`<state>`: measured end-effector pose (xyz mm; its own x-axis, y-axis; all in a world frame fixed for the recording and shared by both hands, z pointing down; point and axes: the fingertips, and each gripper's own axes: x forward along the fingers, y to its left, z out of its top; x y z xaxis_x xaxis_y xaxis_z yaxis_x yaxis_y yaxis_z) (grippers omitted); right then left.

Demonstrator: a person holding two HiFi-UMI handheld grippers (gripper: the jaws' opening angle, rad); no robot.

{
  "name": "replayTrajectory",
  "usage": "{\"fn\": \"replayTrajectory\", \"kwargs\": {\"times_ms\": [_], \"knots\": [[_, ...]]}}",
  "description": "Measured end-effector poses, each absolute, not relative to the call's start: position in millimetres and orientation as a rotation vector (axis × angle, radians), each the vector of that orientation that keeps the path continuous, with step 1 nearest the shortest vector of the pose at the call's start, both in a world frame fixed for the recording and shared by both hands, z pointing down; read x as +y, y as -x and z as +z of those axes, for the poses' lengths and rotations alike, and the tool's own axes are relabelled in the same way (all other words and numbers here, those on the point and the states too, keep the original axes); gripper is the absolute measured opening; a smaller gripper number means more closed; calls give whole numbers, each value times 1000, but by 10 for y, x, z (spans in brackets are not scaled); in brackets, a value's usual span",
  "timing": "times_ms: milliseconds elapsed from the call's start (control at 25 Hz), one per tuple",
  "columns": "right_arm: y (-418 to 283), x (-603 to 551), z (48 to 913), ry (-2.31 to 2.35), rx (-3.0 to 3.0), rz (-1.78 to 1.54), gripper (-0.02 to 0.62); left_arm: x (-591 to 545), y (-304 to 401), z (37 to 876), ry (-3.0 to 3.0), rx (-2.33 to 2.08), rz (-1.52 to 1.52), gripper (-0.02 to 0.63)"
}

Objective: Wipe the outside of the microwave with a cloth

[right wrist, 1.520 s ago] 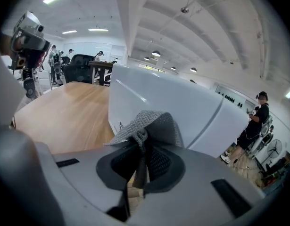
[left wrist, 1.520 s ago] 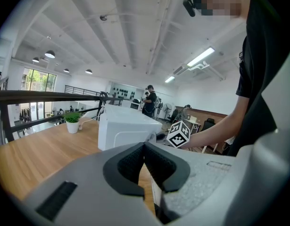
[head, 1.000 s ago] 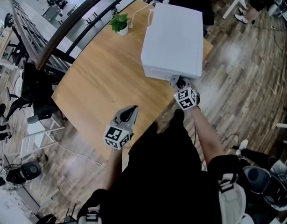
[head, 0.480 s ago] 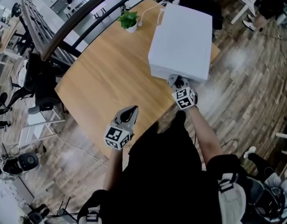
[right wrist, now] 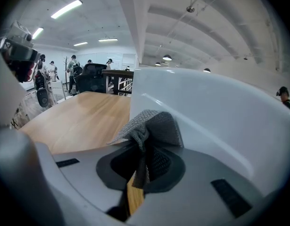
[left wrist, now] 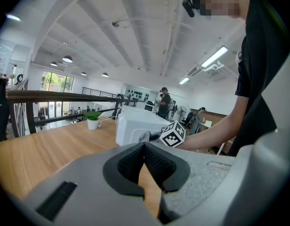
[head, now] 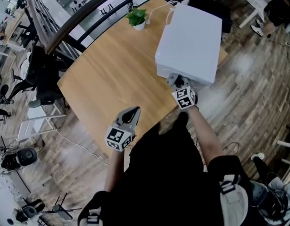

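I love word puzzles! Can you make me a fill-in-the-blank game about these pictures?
The right gripper pinches a grey ____.
The left gripper is ____, holding nothing.
On the table sits a big white ____.
The plant grows in a ____ pot.
Missing words: cloth, shut, microwave, white.

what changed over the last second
The right gripper, shut on the grey cloth, slid slightly left along the near face of the microwave. The left gripper stayed shut and empty over the wooden table; microwave and potted plant kept their places.
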<state>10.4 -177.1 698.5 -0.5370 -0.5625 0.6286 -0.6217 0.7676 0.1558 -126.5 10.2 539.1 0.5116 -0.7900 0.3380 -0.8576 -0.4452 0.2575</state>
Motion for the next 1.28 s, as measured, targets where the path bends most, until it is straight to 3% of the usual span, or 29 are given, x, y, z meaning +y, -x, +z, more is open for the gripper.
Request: {"fn": "replayTrajectory", "kwargs": {"times_ms": [1280], "knots": [[621,-1859,6973,-864,-2351,169,17,307,1555,5416,-2318,-1423,247,0]]}}
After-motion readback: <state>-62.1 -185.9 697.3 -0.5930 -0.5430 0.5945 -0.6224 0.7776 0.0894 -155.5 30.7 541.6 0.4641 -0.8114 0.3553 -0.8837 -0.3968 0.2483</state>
